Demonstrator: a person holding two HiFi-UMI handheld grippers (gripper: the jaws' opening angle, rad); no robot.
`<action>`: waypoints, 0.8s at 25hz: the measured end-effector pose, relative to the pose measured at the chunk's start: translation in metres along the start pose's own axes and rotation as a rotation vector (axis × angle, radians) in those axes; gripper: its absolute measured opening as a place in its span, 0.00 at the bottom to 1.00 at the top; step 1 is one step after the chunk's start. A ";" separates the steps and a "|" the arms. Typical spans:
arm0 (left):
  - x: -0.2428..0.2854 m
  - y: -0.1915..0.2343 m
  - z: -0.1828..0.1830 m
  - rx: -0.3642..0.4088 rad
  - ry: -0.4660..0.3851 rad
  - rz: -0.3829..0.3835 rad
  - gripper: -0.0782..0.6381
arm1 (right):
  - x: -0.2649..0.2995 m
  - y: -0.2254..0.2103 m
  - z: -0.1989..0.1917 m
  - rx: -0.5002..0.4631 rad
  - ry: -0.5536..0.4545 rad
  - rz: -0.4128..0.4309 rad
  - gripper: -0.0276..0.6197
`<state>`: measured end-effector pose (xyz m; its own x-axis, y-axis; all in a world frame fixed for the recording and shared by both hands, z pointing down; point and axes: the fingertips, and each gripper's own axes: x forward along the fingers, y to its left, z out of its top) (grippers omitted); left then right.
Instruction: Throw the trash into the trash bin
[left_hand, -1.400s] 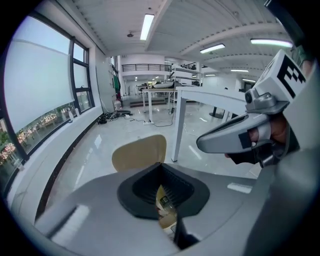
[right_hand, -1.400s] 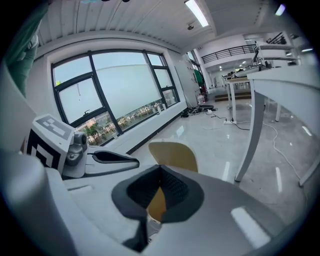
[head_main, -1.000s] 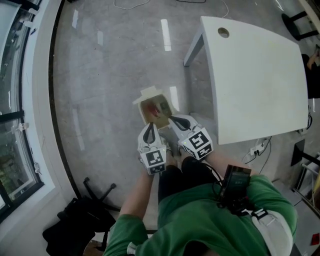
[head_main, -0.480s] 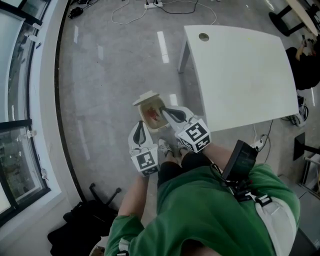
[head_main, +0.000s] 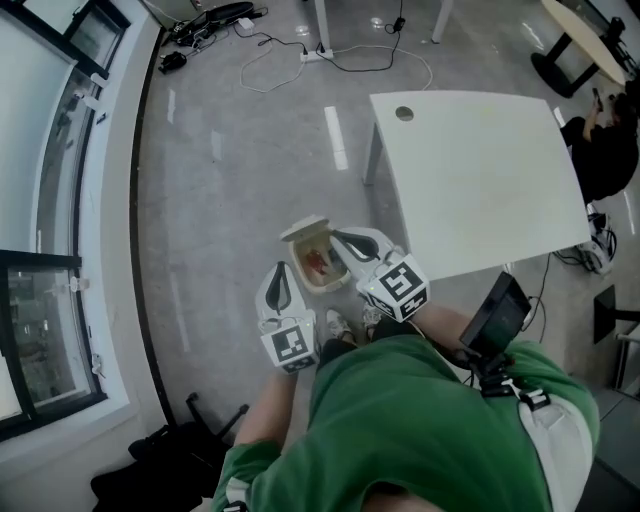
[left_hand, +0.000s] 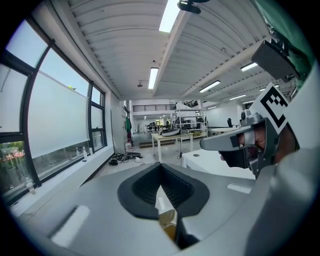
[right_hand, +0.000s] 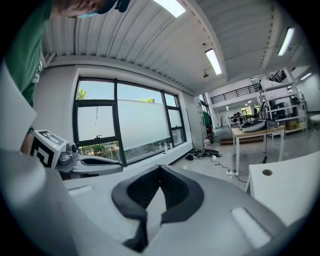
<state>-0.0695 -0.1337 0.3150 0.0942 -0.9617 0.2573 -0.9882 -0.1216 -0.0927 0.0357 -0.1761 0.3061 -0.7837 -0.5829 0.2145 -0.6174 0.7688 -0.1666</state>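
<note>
A beige open box (head_main: 318, 262) with red scraps inside hangs above the grey floor, straight in front of the person in the green shirt. My left gripper (head_main: 282, 272) grips its left rim, jaws shut. My right gripper (head_main: 336, 237) is shut on the right rim. In the left gripper view the pads (left_hand: 161, 186) meet on a pale, beige edge of the box (left_hand: 168, 220), and the right gripper (left_hand: 212, 144) shows at the right. In the right gripper view a pale sliver of the box (right_hand: 151, 200) sits between the closed pads (right_hand: 159, 181). Both grippers point almost level.
A white table (head_main: 480, 180) stands close on the right, one leg near the box. Cables and a power strip (head_main: 310, 55) lie on the floor farther off. A window wall (head_main: 60, 250) runs along the left. A dark bag (head_main: 150, 470) lies at bottom left.
Both grippers have risen together with the box between them. The floor now looks farther away, and more of the room beyond the table shows.
</note>
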 end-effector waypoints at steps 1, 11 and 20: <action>-0.005 0.000 0.008 -0.003 -0.021 -0.006 0.12 | -0.004 0.004 0.004 -0.009 -0.008 0.000 0.05; -0.028 0.003 0.031 0.053 -0.097 -0.046 0.12 | -0.016 0.030 0.021 -0.046 -0.057 0.001 0.05; -0.031 0.001 0.044 0.011 -0.137 -0.080 0.12 | -0.026 0.034 0.035 -0.055 -0.079 -0.032 0.05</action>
<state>-0.0683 -0.1151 0.2643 0.1889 -0.9732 0.1311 -0.9756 -0.2012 -0.0881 0.0326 -0.1436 0.2606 -0.7679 -0.6246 0.1419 -0.6392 0.7615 -0.1072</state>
